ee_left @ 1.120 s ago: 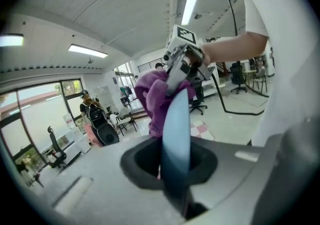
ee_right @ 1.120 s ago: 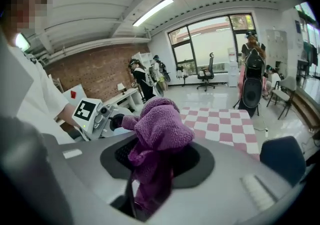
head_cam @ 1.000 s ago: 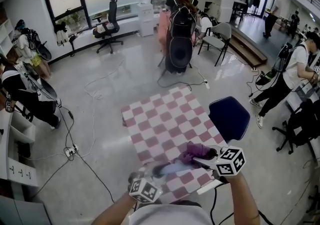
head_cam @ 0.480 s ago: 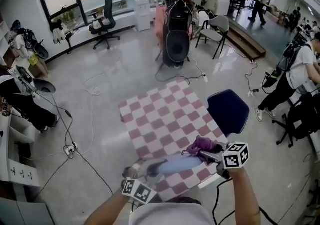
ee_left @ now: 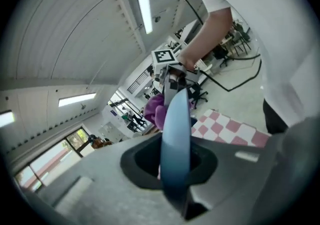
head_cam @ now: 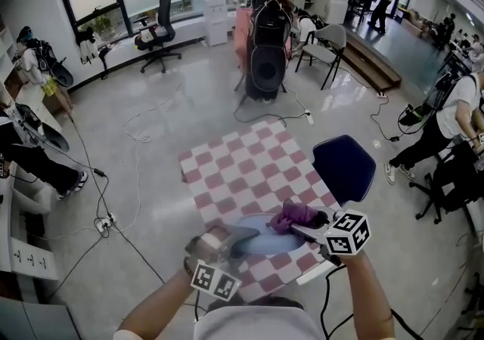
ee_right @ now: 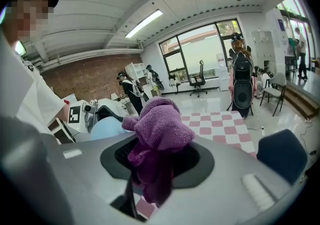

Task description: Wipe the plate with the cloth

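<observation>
Now left gripper (head_cam: 225,240), clamped on plate (head_cam: 262,239), sits slightly higher than before; right gripper (head_cam: 306,224) pinches cloth (head_cam: 290,215)

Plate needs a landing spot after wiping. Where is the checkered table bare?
The far part of the checkered table is bare, from its far edge to the plate. The near end is crowded: the left gripper holds the plate there while the right gripper holds the purple cloth by it. A blue chair borders the right side.
</observation>
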Motion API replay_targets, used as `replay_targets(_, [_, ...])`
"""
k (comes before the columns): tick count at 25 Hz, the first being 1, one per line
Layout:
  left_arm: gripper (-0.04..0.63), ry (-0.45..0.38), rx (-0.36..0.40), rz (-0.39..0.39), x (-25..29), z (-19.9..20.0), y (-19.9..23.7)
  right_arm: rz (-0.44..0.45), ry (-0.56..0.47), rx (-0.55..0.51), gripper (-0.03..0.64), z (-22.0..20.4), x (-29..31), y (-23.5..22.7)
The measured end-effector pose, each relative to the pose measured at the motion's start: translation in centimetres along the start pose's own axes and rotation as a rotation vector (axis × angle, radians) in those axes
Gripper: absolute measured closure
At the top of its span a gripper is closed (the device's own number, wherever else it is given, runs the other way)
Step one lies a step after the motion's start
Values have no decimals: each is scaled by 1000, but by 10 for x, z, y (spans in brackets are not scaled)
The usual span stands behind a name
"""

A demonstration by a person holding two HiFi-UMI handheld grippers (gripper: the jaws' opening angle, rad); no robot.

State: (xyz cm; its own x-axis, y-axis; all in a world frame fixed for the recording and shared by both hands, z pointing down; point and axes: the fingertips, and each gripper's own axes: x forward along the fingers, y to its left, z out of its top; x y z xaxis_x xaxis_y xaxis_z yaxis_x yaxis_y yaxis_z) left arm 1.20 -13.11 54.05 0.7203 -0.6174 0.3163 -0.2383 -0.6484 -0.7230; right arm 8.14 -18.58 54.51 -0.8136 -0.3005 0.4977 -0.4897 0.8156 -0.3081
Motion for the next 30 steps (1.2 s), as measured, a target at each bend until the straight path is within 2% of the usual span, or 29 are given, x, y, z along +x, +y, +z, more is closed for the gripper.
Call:
replay_targets(5, [557, -6, 117, 5, 9, 6, 2, -14, 42, -124, 463, 18, 14, 24])
replay_targets(11, [557, -26, 151, -16, 15, 17, -5, 1, 83, -195, 465, 31, 30, 48])
replay_targets(19, [557, -61, 185, 18, 4, 23, -4, 25, 87, -120, 464, 17, 22, 28])
replay_targets(30, [557, -93, 225, 59, -7, 29, 9, -66, 94, 7, 464, -9, -3, -41])
